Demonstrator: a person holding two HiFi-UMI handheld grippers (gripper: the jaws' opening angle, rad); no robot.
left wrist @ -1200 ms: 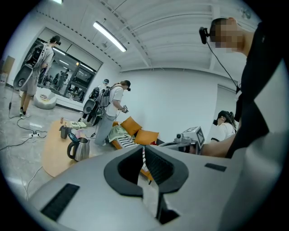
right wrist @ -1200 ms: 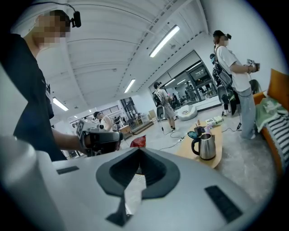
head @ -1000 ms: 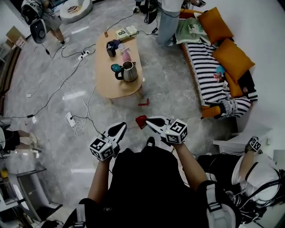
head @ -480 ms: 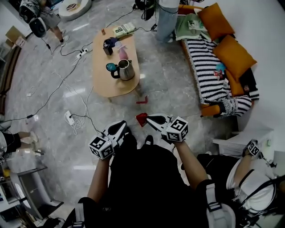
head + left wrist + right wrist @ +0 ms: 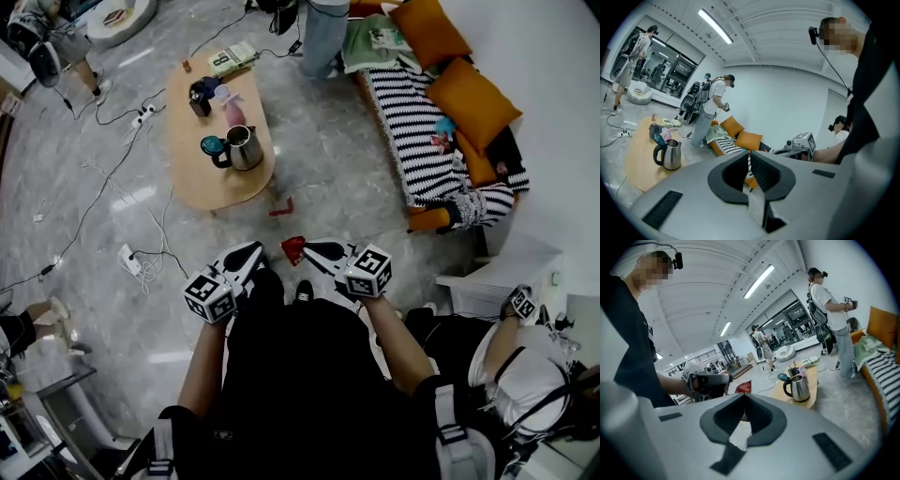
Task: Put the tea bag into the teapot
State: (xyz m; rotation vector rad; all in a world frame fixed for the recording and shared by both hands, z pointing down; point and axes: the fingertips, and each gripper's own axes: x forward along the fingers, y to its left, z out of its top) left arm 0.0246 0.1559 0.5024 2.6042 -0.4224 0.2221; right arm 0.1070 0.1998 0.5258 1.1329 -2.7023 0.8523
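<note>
A steel teapot (image 5: 246,147) stands open on the oval wooden table (image 5: 202,183), with a teal lid (image 5: 210,145) beside its handle. It also shows in the left gripper view as the teapot (image 5: 670,154) and in the right gripper view as the teapot (image 5: 799,387). My right gripper (image 5: 305,251) is shut on a red tea bag (image 5: 293,248), which pokes out past the jaw tips as the red tea bag (image 5: 744,387). My left gripper (image 5: 247,257) is held beside it at waist height, jaws together with nothing between them. Both are well short of the table.
A dark cup (image 5: 199,94), a pink bottle (image 5: 231,108) and a book (image 5: 232,57) sit on the table's far end. Cables and a power strip (image 5: 129,261) lie on the floor at left. A striped sofa (image 5: 427,141) with orange cushions is at right. Other people stand around.
The table and teapot have drifted up and left in the head view as the person moves. Both grippers keep their pose, the tea bag still held in the right one.
</note>
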